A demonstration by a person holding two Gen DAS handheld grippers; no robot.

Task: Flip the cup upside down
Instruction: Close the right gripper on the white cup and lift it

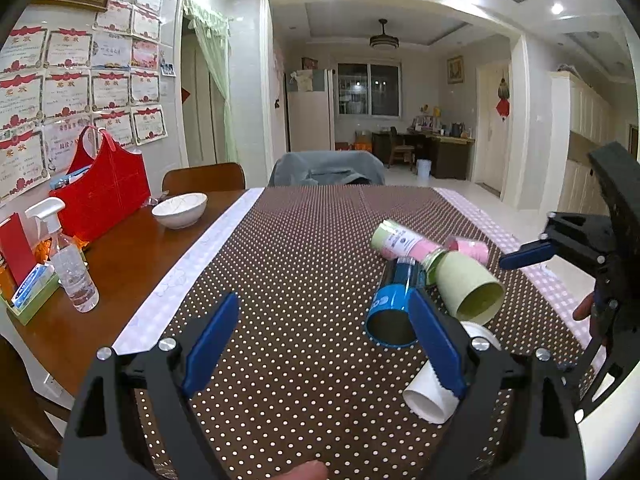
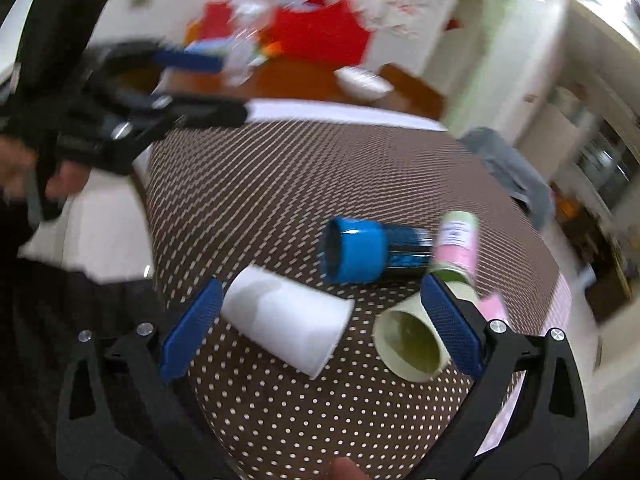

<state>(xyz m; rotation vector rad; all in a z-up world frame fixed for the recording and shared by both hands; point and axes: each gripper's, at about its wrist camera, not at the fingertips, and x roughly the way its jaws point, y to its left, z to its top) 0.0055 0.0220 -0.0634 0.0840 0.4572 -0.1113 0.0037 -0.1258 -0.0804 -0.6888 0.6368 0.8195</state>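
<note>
Cups lie on their sides in a cluster on the dotted brown cloth (image 1: pixel 304 248) covering your worktop (image 1: pixel 120 280); none stands upright or inverted.

From the left wrist view, left to right: a spray bottle (image 1: pixel 70 258), a red bag (image 1: pixel 106 196) and a white bowl (image 1: pixel 180 209) sit on the bare wood, well apart from the cluster. Your left gripper (image 1: pixel 324 342) hangs over the cloth with its jaws spread wide and nothing between them. Its right finger (image 1: pixel 436 344) overlaps the blue cup (image 1: pixel 394 304), whose mouth faces the camera; whether they touch cannot be told. Just beside it lies the green cup (image 1: pixel 470 284), mouth also toward the camera, with the pink cup (image 1: pixel 404 242) behind both. The white cup (image 1: pixel 430 390) lies nearest, partly hidden by that same finger. Your right gripper (image 1: pixel 532 252) shows at the right edge, above the cloth's border.

From the right wrist view, which is blurred: your left gripper (image 2: pixel 208 80) appears upper left. Your right gripper (image 2: pixel 320 328) is wide open and holds nothing. The white cup (image 2: pixel 288 320) lies between its fingers, apart from both pads. The blue cup (image 2: pixel 364 252) lies beyond. The green cup (image 2: pixel 412 340) sits at the right finger (image 2: pixel 452 328), contact unclear. The pink cup (image 2: pixel 458 240) rests past it
</note>
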